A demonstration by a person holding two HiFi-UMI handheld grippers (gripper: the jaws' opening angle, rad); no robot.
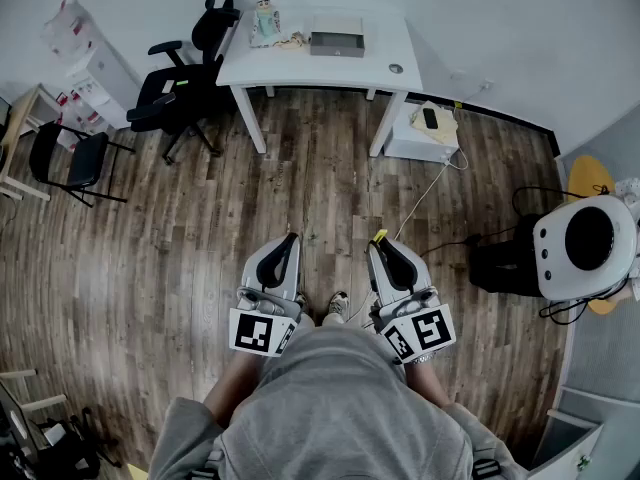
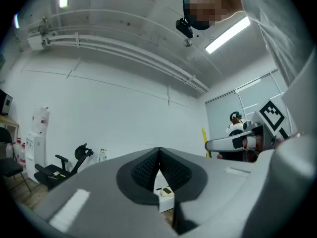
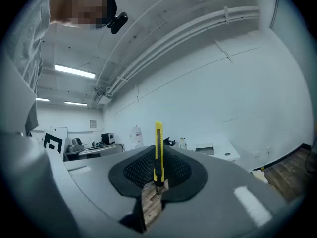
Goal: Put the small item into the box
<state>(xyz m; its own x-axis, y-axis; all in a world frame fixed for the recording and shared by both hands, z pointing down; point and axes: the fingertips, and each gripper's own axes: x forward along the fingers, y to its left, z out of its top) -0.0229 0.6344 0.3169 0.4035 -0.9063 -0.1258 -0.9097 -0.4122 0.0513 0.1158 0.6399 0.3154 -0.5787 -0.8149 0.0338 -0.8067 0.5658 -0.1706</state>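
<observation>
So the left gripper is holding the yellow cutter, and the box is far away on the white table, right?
Not the left one. The right gripper view shows the right gripper clamped on the yellow cutter; the left gripper is shut on nothing. The box does sit far off on the white table.

The floor (image 1: 180, 228) is matt, grainy brown wood planks, the table (image 1: 300, 66) smooth white, the sweatshirt (image 1: 340, 418) soft grey cloth, the left gripper (image 2: 159, 151) and right gripper (image 3: 157, 155) matt grey plastic with black dimpled pads (image 3: 138, 170), and the knife (image 3: 158, 138) smooth yellow plastic with a dark slider.
</observation>
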